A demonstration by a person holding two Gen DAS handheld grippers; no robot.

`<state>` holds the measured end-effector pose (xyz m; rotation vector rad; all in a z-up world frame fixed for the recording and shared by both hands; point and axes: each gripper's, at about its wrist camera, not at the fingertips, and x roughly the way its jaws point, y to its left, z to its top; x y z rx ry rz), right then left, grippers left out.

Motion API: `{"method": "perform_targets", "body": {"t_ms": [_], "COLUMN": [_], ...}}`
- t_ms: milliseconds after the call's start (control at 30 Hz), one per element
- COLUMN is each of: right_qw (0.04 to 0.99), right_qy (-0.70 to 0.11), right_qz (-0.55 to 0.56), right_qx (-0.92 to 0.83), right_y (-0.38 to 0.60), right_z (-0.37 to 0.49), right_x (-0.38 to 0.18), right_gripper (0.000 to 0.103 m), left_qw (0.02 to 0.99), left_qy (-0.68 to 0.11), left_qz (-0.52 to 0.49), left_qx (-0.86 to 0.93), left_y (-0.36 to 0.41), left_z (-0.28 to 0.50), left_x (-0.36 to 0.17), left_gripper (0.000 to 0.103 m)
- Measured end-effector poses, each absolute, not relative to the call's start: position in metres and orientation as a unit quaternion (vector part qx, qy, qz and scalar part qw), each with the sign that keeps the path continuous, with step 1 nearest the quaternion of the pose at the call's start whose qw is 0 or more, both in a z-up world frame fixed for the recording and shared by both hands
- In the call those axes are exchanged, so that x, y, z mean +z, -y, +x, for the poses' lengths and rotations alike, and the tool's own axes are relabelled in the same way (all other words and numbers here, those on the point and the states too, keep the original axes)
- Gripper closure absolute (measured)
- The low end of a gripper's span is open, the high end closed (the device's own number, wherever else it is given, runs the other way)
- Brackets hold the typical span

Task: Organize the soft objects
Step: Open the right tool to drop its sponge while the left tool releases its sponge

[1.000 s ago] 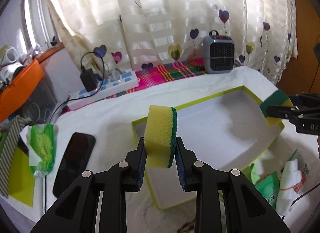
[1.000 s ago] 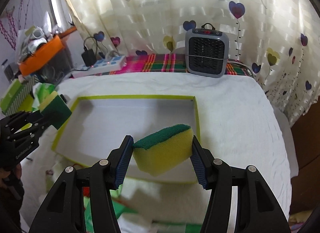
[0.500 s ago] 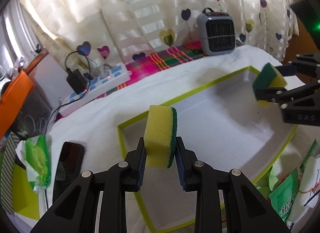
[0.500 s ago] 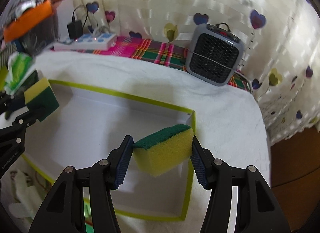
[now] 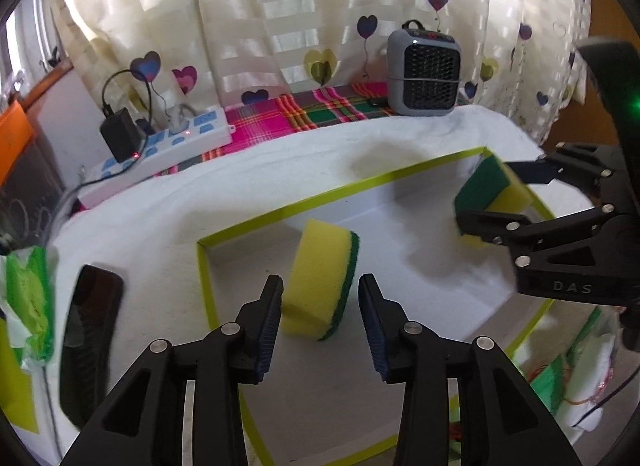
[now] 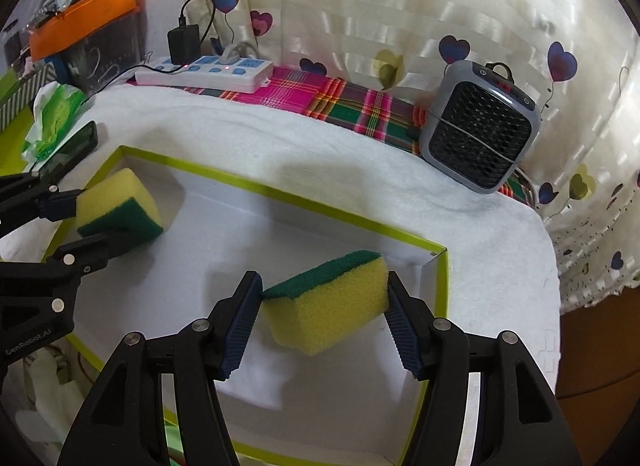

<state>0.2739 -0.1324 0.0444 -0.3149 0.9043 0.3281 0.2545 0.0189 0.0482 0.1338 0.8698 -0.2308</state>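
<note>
A shallow white box with a lime-green rim (image 5: 340, 187) (image 6: 280, 195) lies on the white cloth. My left gripper (image 5: 320, 300) is open; a yellow-and-green sponge (image 5: 322, 278) sits between its fingers, tilted, in the box's left end, free of the pads. It also shows in the right wrist view (image 6: 120, 207). My right gripper (image 6: 324, 310) is shut on a second yellow-and-green sponge (image 6: 332, 302) and holds it over the box's right end; that sponge also shows in the left wrist view (image 5: 492, 189).
A grey fan heater (image 6: 480, 141) and a white power strip (image 6: 208, 71) stand at the back on a plaid cloth. A black phone (image 5: 88, 342) and a green wrapper (image 5: 32, 298) lie left of the box. Green-and-white packets (image 5: 576, 382) lie at the front right.
My left gripper has opened and let go of its sponge, which has dropped into the box's left end. Both grippers have moved forward and lower over the box.
</note>
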Motion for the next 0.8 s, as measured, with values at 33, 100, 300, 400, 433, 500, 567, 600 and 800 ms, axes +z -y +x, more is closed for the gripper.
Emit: {"method": "perform_targets", "body": {"t_ms": [33,100,300,400,433,500,567,600,800], "right_qw": [0.875,0.877,0.884,0.884,0.885,0.885,0.886,0.886,0.893], "right_qy": [-0.433,-0.43,-0.417,-0.415,-0.413,-0.411,-0.409,-0.406,-0.407], "right_qz": [-0.145,-0.13,-0.1,-0.088,-0.084,-0.073,-0.056,-0.042,-0.028], "right_qx": [0.16,0.169,0.187,0.197,0.199,0.206,0.211,0.217,0.192], "right_y": [0.133,0.135,0.138,0.14,0.141,0.142,0.144,0.146,0.153], "right_z": [0.274,0.275,0.275,0.274,0.273,0.273,0.273,0.272,0.274], "right_x": [0.044,0.046,0.052,0.054,0.055,0.056,0.058,0.06,0.059], "right_gripper": [0.04,0.039,0.036,0.036,0.035,0.035,0.035,0.035,0.035], "left_qw": [0.898,0.9,0.905,0.906,0.905,0.909,0.912,0.913,0.907], "left_qy": [-0.42,-0.417,-0.407,-0.403,-0.402,-0.397,-0.39,-0.386,-0.399], "left_qz": [0.057,0.04,0.019,0.01,0.002,-0.014,-0.027,-0.033,-0.021], "left_qx": [-0.115,-0.123,-0.126,-0.133,-0.135,-0.13,-0.127,-0.128,-0.131], "left_y": [-0.02,-0.022,-0.028,-0.031,-0.033,-0.039,-0.044,-0.047,-0.042], "left_z": [0.255,0.255,0.255,0.253,0.252,0.25,0.246,0.244,0.242], "left_x": [0.049,0.051,0.058,0.061,0.062,0.066,0.07,0.074,0.07], "left_gripper": [0.063,0.06,0.055,0.055,0.055,0.055,0.055,0.055,0.055]}}
